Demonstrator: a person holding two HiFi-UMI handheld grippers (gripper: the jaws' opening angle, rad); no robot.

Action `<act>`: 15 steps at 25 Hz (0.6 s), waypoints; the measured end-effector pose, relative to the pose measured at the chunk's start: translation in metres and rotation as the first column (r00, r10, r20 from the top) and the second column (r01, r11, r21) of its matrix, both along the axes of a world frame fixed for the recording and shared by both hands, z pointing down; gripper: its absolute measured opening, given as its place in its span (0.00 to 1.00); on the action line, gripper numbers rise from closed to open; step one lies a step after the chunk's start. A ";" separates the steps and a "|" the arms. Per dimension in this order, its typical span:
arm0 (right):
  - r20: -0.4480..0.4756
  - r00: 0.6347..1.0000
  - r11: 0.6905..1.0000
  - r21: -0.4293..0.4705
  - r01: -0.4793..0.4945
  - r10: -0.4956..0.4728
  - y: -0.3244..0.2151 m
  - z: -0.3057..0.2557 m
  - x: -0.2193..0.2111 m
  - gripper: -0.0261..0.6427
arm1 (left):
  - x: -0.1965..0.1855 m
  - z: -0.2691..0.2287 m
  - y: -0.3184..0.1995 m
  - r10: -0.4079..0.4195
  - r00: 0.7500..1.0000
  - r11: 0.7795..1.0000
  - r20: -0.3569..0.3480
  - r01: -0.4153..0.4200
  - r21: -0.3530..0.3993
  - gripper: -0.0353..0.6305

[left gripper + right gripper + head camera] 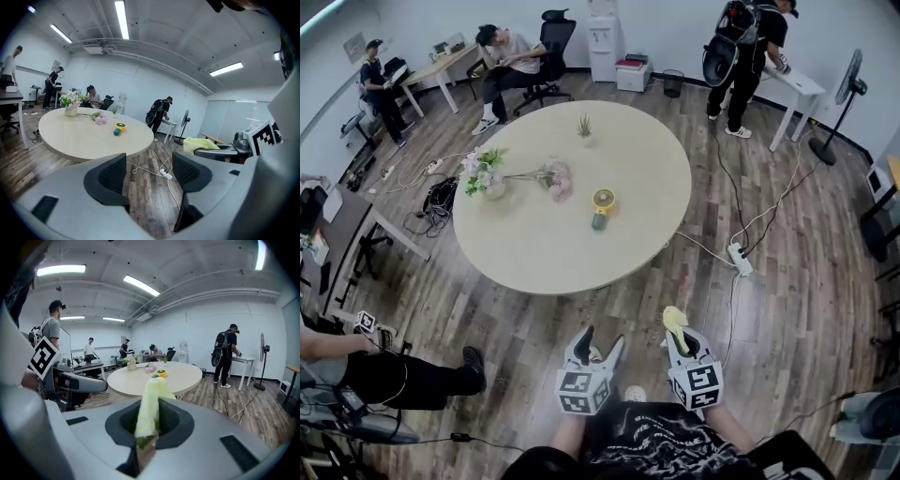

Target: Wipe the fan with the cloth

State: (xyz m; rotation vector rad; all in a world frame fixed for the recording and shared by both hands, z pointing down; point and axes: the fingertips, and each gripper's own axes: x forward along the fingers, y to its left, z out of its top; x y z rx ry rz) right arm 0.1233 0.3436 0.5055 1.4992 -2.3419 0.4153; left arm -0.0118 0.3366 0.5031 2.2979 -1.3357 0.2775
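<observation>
A small yellow and green fan [601, 206] lies on the round beige table [534, 246], far ahead of both grippers. It also shows as the little fan [119, 128] in the left gripper view and the fan [161, 373] in the right gripper view. My right gripper [677, 336] is shut on a pale yellow cloth [674, 322], which sticks up between the jaws as the cloth [150, 404]. My left gripper [599, 343] is open and empty, held over the wood floor beside the right one [149, 174].
On the table lie pink flowers [555, 178], a flower vase [487, 175] and a small potted plant [584, 127]. A white power strip [739, 258] and cables cross the floor right of the table. Several people stand or sit around the room. A standing fan [842, 98] is at the far right.
</observation>
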 end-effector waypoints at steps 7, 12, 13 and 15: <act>0.003 0.998 0.998 -0.016 -0.062 0.062 -0.054 0.006 -0.007 0.09 | -0.014 0.008 -0.072 0.023 1.000 1.000 0.009 -0.023 0.000 0.52; -0.014 0.995 0.995 -0.022 -0.095 0.094 -0.110 0.004 -0.022 0.09 | -0.034 0.008 -0.137 0.047 0.999 0.999 0.020 -0.047 -0.007 0.52; -0.014 0.995 0.994 -0.021 -0.103 0.103 -0.122 0.004 -0.026 0.09 | -0.038 0.009 -0.150 0.055 0.998 0.998 0.023 -0.055 -0.006 0.52; -0.012 0.993 0.993 -0.021 -0.120 0.120 -0.146 0.003 -0.036 0.09 | -0.045 0.009 -0.175 0.075 0.997 0.997 0.031 -0.075 -0.007 0.52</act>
